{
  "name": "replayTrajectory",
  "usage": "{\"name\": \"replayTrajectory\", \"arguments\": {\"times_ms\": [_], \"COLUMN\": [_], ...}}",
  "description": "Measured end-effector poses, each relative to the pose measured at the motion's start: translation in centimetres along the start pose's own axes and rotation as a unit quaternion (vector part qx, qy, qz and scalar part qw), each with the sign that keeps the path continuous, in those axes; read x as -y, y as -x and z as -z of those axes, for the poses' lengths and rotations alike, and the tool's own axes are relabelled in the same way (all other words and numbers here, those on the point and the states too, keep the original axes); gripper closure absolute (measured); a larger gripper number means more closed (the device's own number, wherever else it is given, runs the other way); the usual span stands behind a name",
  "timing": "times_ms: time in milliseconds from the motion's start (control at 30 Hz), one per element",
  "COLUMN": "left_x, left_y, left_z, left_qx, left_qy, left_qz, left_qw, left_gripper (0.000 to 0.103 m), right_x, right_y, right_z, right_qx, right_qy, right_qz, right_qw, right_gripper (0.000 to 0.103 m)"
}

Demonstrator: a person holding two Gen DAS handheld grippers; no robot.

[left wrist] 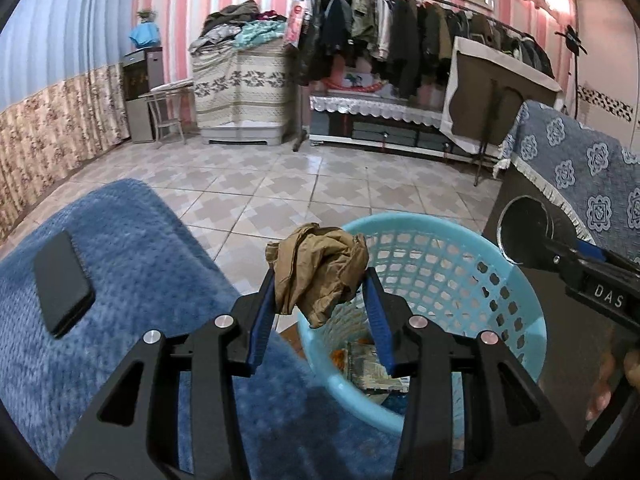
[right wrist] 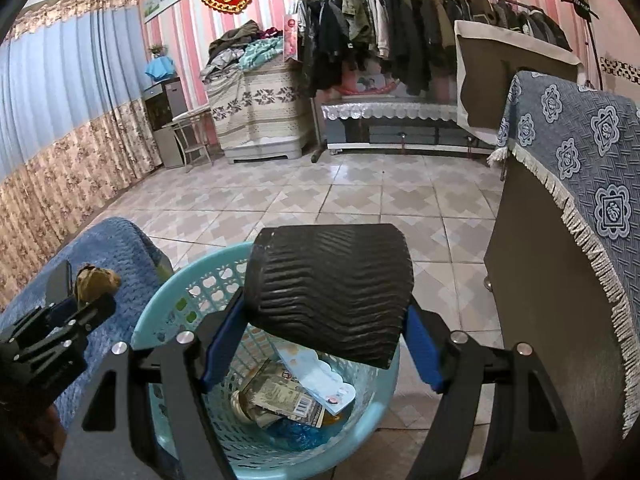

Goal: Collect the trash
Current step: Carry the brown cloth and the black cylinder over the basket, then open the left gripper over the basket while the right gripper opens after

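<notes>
My left gripper (left wrist: pixel 320 280) is shut on a crumpled brown paper wad (left wrist: pixel 320 264) and holds it over the near-left rim of a light-blue plastic basket (left wrist: pixel 440 224). My right gripper (right wrist: pixel 326 308) is shut on a black ribbed cup (right wrist: pixel 328 280) that lies sideways above the basket (right wrist: pixel 168 280). Inside the basket lie wrappers and a pale blue card (right wrist: pixel 316 380). The cup (left wrist: pixel 524 236) and the right gripper (left wrist: pixel 568 260) also show at the right of the left wrist view. At the left of the right wrist view are the left gripper (right wrist: pixel 86 300) and the brown wad (right wrist: pixel 96 278).
A blue fuzzy blanket (left wrist: pixel 140 240) with a black phone (left wrist: pixel 62 280) on it lies left of the basket. A dark cabinet under a blue patterned cloth (right wrist: pixel 580 152) stands right of it. Tiled floor (left wrist: pixel 300 184) stretches to a clothes rack (left wrist: pixel 400 28) at the back.
</notes>
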State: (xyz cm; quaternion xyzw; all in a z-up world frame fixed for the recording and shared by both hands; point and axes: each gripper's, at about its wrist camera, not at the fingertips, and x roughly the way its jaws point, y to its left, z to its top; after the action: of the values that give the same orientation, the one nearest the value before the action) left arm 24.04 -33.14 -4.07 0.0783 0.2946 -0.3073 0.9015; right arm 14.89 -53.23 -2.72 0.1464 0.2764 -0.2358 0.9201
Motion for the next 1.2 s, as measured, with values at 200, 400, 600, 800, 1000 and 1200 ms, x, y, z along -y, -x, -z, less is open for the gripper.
{"name": "replayTrajectory", "arguments": {"times_ms": [200, 400, 600, 800, 1000, 1200], "left_x": [1.7, 4.1, 4.7, 3.6, 0.4, -3.2], "left_y": [-1.7, -2.4, -3.2, -2.8, -0.4, 2.6], "left_z": [-0.8, -0.9, -1.1, -1.2, -2.1, -2.2], "left_qx": [-0.011, -0.004, -0.006, 0.000, 0.021, 0.038], "left_qy": [-0.017, -0.055, -0.059, -0.043, -0.004, 0.032], "left_qz": [0.022, 0.023, 0.022, 0.006, -0.029, -0.074], "left_qw": [0.9995, 0.9982, 0.9980, 0.9991, 0.9993, 0.9961], "left_gripper": [0.061, 0.060, 0.054, 0.022, 0.006, 0.005], "right_x": [0.2, 0.9, 0.9, 0.9, 0.1, -1.4], "right_y": [-0.4, -0.5, -0.5, -0.5, -0.8, -1.6], "right_z": [0.0, 0.2, 0.3, 0.3, 0.4, 0.8], "right_qx": [-0.004, -0.005, -0.006, -0.007, -0.011, -0.018], "right_qy": [-0.002, -0.012, -0.012, -0.012, -0.006, 0.002], "right_qz": [0.006, 0.014, 0.014, 0.012, 0.007, -0.006], "right_qw": [1.000, 1.000, 1.000, 1.000, 1.000, 1.000], "right_gripper": [0.031, 0.031, 0.031, 0.031, 0.031, 0.031]}}
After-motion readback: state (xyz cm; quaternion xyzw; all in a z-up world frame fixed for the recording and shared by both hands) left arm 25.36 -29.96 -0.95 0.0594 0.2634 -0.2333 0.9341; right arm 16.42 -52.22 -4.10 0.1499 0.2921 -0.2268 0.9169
